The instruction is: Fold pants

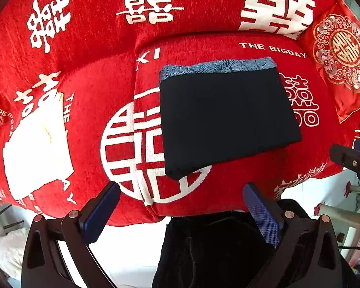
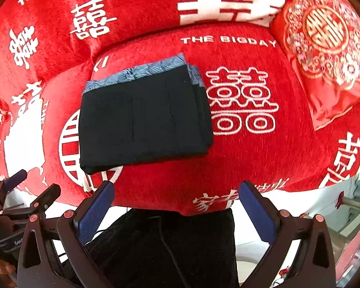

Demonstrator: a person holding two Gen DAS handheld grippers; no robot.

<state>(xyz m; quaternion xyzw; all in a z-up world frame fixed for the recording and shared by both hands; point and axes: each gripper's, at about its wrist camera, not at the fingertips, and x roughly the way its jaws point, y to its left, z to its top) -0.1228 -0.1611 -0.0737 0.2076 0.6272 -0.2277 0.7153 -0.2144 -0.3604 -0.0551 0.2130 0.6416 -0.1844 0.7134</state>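
The dark pants (image 1: 227, 120) are seen folded into a flat rectangle on the red sofa seat (image 1: 227, 192), a blue-grey patterned band showing along the far edge. From the left gripper (image 1: 181, 206) they lie at about one o'clock, apart; from the right gripper (image 2: 176, 204), at eleven o'clock. Both grippers are held spread wide with nothing between the fingers.

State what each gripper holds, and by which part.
Nothing is held. The left gripper and right gripper are both open and empty, short of the folded pants on the red cover.
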